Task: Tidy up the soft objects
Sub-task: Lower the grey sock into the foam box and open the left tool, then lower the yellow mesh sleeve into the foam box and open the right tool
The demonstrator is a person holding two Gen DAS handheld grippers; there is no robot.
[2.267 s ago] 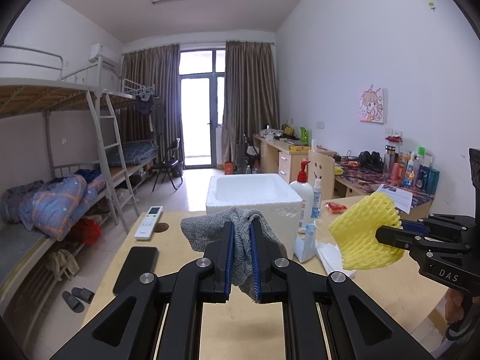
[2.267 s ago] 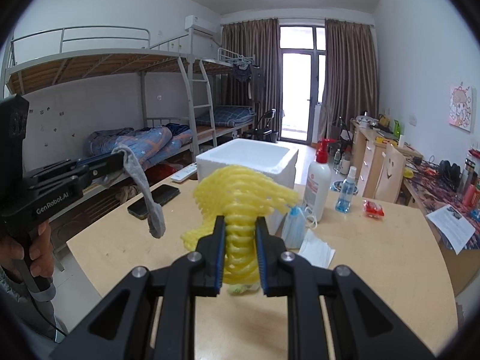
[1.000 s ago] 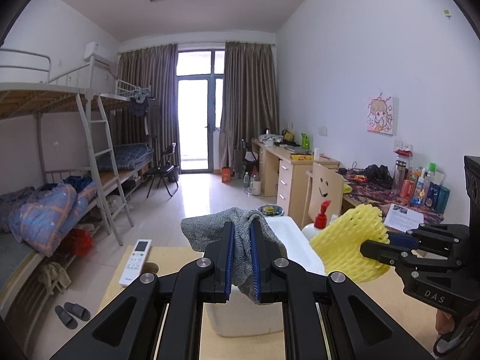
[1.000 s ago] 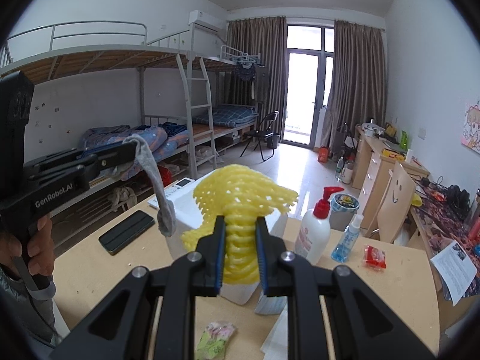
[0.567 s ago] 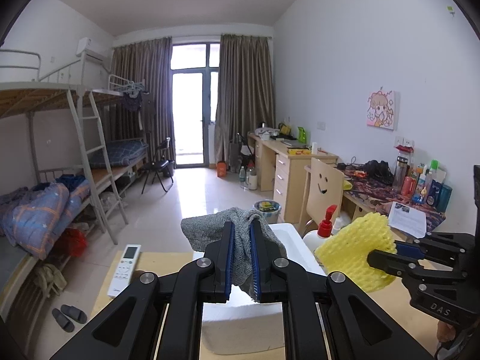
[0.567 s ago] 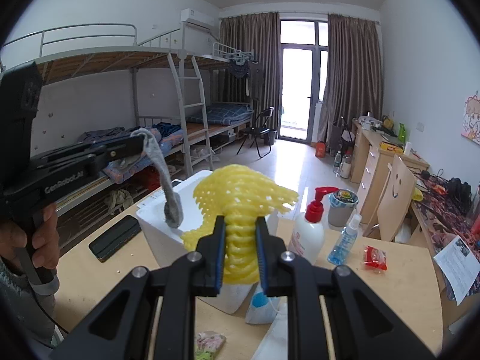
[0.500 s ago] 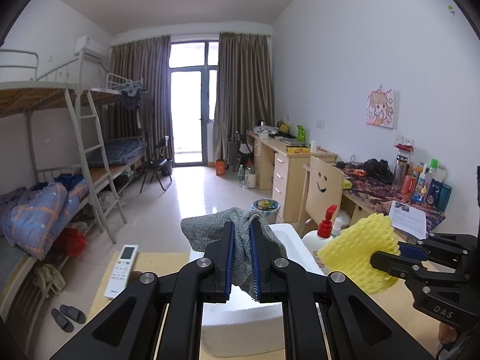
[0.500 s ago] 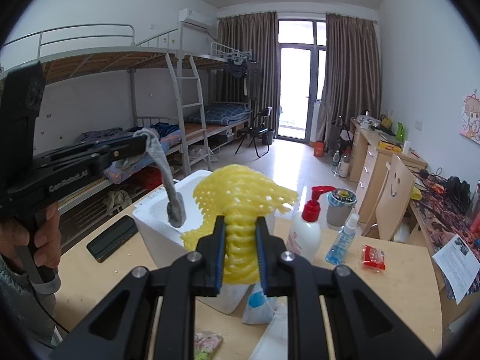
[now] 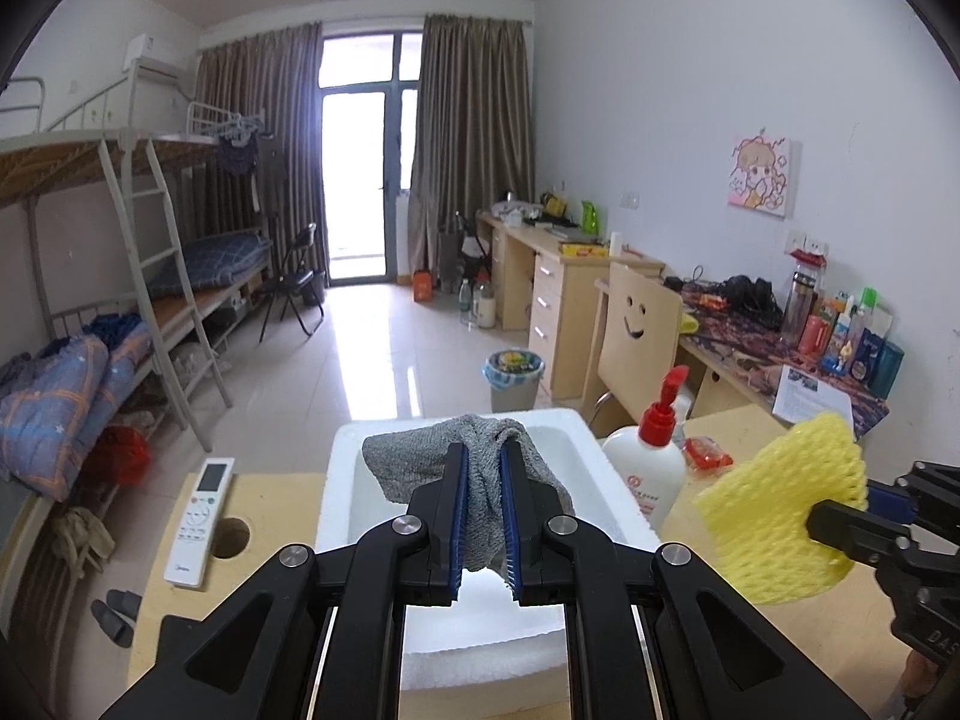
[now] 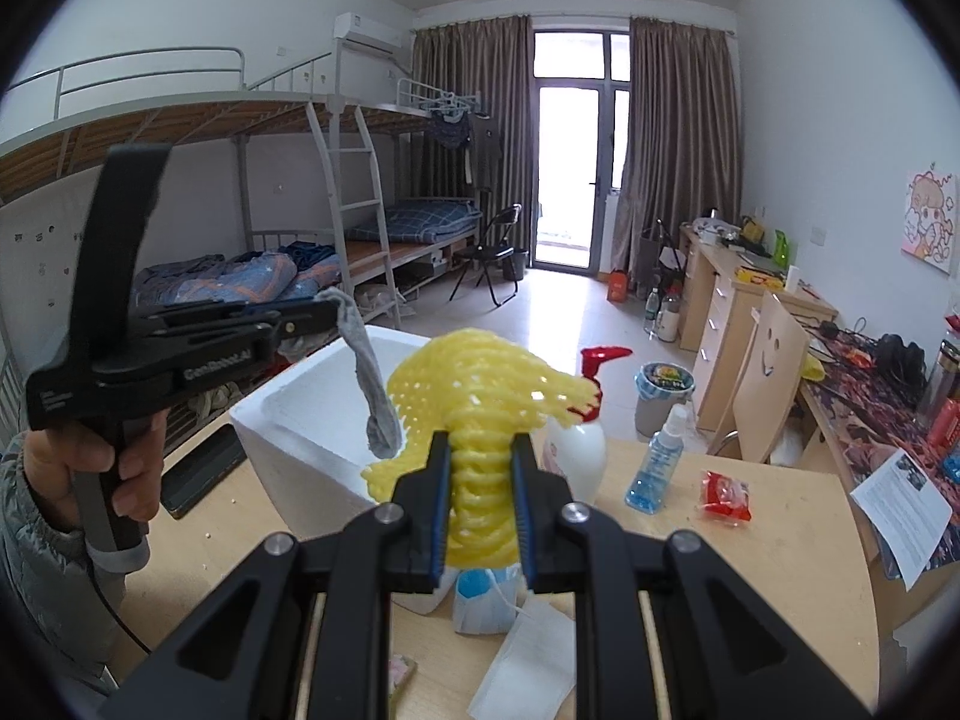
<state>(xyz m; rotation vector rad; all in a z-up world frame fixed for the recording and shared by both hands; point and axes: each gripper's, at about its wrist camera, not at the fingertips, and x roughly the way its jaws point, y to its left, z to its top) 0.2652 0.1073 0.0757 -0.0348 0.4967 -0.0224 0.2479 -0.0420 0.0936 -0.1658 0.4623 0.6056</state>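
While both tools are held up above the wooden table (image 10: 780,540), each one is clamped on something soft. The left gripper (image 9: 480,516) pinches a grey knitted sock (image 9: 474,468) between its blue-lined jaws; the limp fabric bunches over the fingertips and, in the right wrist view, dangles down over the open white foam box (image 10: 312,420), a thick-walled rectangular tub of matte polystyrene. The right gripper (image 10: 480,504) squeezes a yellow foam net sleeve (image 10: 480,396), a springy lattice that fans out above the jaws. It sits beside the box, near a white pump bottle (image 10: 576,438) with a red nozzle. The person's left hand (image 10: 114,462) wraps the tool's handle, holding it roughly level and pointing over the box.
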